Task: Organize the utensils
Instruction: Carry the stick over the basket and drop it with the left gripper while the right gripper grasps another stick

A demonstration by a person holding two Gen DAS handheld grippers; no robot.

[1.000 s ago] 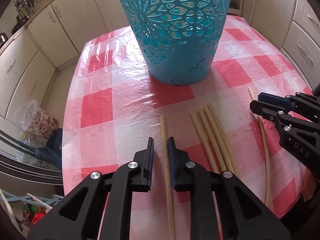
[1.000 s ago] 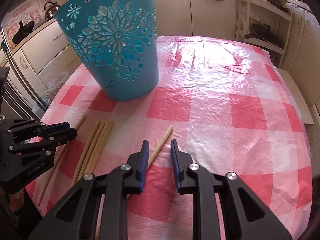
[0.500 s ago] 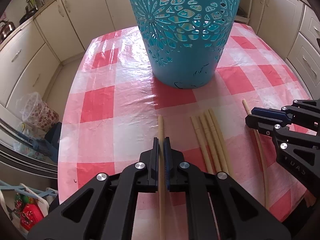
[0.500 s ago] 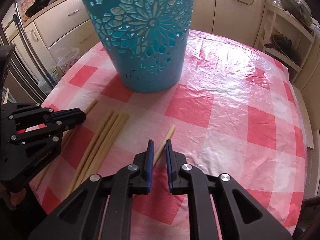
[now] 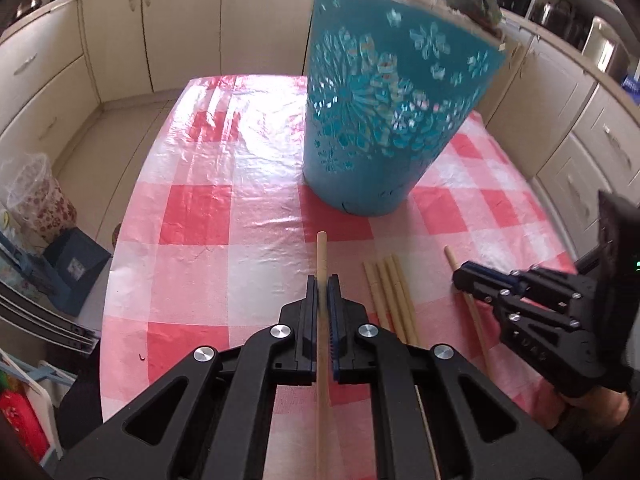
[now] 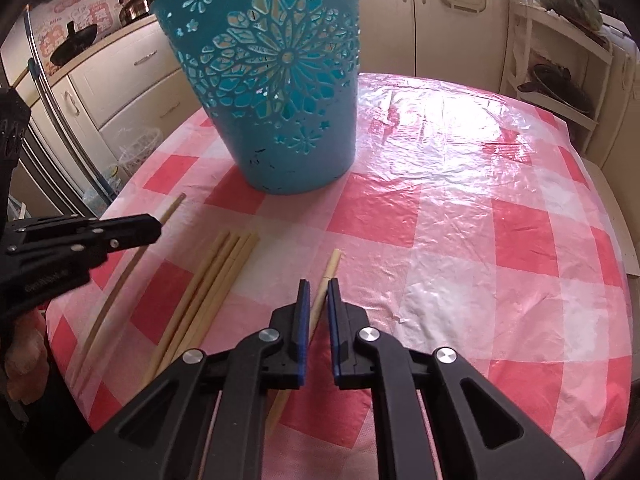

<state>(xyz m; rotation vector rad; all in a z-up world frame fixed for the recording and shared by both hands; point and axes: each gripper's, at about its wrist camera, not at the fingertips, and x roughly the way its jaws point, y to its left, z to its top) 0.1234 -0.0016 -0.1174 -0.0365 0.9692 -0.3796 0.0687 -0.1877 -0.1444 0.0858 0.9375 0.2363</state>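
A round table covered with a glossy red-and-white checked plastic cloth [image 5: 208, 216] carries everything. On it stands a tall turquoise plastic basket with cut-out flower patterns [image 5: 380, 128], upright, near the middle. In front of the basket lie four pale wooden chopsticks in a tight bundle [image 5: 394, 300], flat on the cloth. The left gripper [image 5: 322, 284] has its jaws pinched on a single pale wooden chopstick [image 5: 321, 252], whose tip points toward the basket. The right gripper [image 6: 318, 290] has its jaws narrowed around another pale wooden chopstick [image 6: 331, 266] lying just right of the bundle; the blue pads appear to touch it.
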